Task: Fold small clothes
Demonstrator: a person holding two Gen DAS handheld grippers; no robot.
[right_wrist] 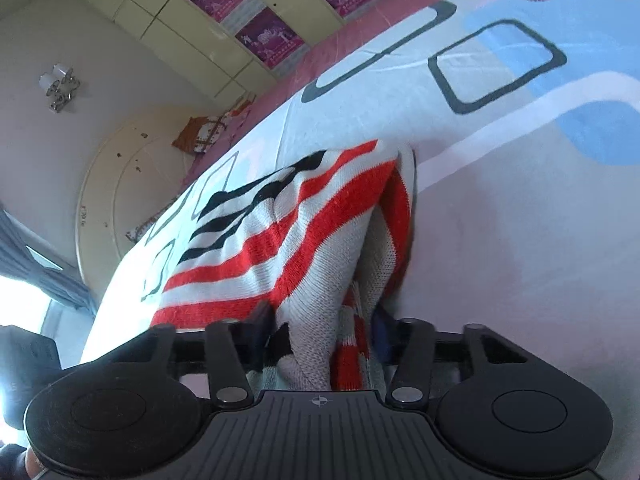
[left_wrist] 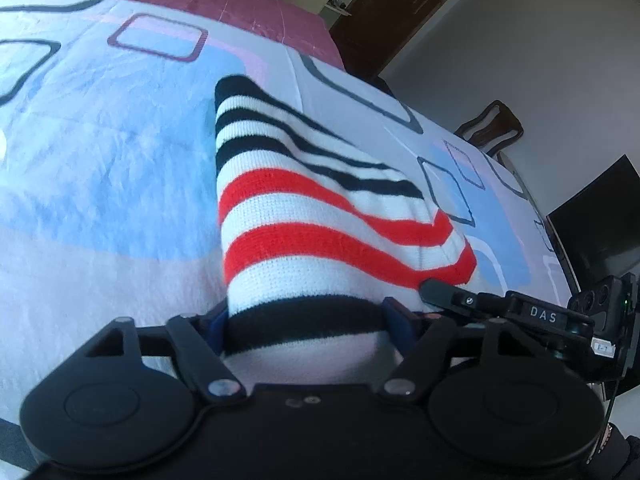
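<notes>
While the ribbed knit garment (left_wrist: 320, 216), white with red and black stripes, lay bunched on the smooth printed bedsheet (left_wrist: 100, 152), the left gripper (left_wrist: 308, 320) pinched its black hem and the right gripper (right_wrist: 324, 340) clamped gathered folds at another edge.

The left gripper (left_wrist: 308, 320) sat low over the bed (left_wrist: 100, 160), its jaws on either side of the black hem band of a striped knit garment (left_wrist: 288, 208). The knit ran away across the patterned bedspread in red, white and black stripes. The right gripper (left_wrist: 436, 292) reached the garment's near right corner. A dark chair (left_wrist: 492, 124) stood past the bed's right edge.
</notes>
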